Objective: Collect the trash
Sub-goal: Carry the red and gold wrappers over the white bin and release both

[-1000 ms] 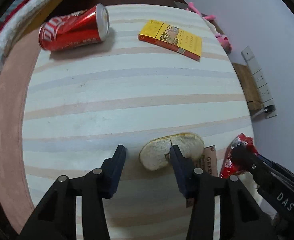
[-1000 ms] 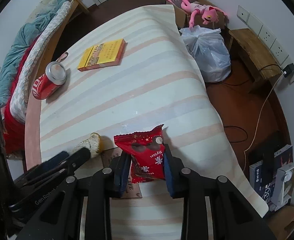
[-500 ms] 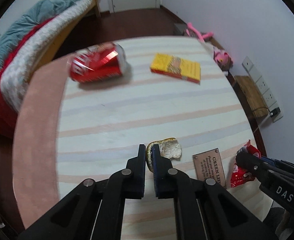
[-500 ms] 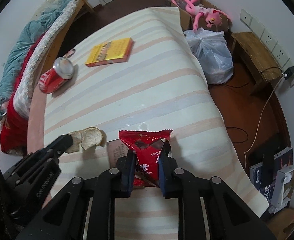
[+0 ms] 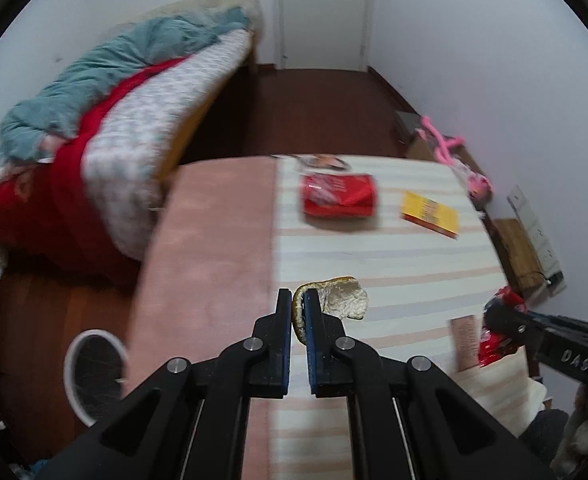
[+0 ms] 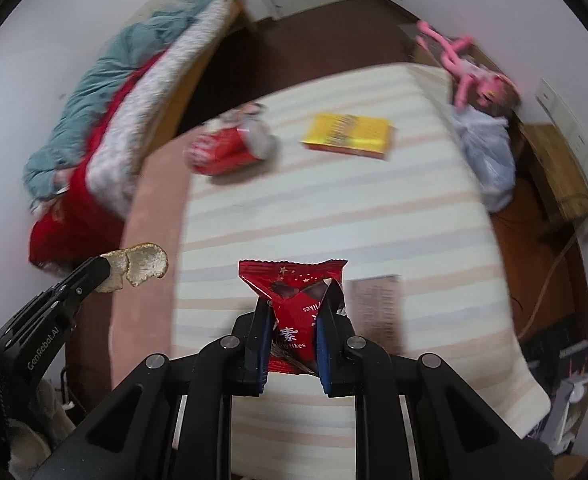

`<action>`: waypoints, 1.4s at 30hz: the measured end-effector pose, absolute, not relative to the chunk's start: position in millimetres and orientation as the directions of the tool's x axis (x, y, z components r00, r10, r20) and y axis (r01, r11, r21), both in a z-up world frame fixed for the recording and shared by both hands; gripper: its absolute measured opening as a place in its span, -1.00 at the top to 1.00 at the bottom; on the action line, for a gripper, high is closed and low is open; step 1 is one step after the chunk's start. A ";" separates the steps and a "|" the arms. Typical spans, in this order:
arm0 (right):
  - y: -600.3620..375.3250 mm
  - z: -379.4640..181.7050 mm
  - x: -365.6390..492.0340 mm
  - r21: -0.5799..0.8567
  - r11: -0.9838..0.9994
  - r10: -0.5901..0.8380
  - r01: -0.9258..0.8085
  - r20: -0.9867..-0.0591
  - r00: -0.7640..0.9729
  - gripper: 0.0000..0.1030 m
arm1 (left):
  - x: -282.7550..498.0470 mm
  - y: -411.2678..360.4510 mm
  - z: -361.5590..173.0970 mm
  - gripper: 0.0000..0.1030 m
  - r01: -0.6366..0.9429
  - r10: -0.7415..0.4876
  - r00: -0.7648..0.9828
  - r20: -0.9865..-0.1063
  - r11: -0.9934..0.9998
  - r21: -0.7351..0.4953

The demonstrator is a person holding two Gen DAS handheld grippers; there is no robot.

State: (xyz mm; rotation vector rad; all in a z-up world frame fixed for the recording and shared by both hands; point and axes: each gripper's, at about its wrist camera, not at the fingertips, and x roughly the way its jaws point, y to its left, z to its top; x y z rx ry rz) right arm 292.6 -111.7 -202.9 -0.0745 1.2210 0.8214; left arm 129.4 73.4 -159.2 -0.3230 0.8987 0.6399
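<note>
My left gripper (image 5: 298, 300) is shut on a piece of peel (image 5: 342, 298), pale inside with an orange rim, held up above the striped table (image 5: 394, 264). The peel also shows in the right wrist view (image 6: 142, 266), at the left gripper's tip. My right gripper (image 6: 298, 300) is shut on a red snack wrapper (image 6: 294, 292) and holds it above the table's near part. The wrapper shows at the right edge of the left wrist view (image 5: 498, 320). A red soda can (image 5: 338, 200) lies on its side at the table's far end.
A yellow box (image 5: 430, 214) lies right of the can. A small brown card (image 6: 376, 308) lies on the table near the wrapper. A white round bin (image 5: 92, 372) stands on the floor at lower left. A bed (image 5: 114, 128) is at left, a plastic bag (image 6: 486, 160) at right.
Both grippers closed on their items and lifted them off the table. The left one has swung left with the peel, bringing the bin and bed into view.
</note>
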 end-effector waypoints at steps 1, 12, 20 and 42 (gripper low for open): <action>-103.9 -196.5 285.3 0.370 0.702 0.527 -0.608 -0.845 0.094 0.62 | 116.3 82.1 -153.5 0.93 -0.652 0.390 0.452 -0.802 0.758 0.002; 46.2 -140.8 156.7 0.429 0.452 0.619 -0.782 -0.782 -0.071 0.62 | -35.1 183.6 -98.7 0.93 -0.815 0.554 0.370 -0.746 0.579 0.025; 181.8 -138.5 38.9 0.433 0.259 0.574 -0.863 -0.788 -0.223 0.62 | -137.0 263.2 -119.3 0.93 -0.901 0.563 0.266 -0.782 0.433 0.005; 388.2 -397.6 -65.6 0.335 0.254 0.071 -0.908 -0.942 -0.327 0.60 | -234.0 413.2 -364.9 0.70 -0.975 0.018 0.164 -0.986 0.155 -0.160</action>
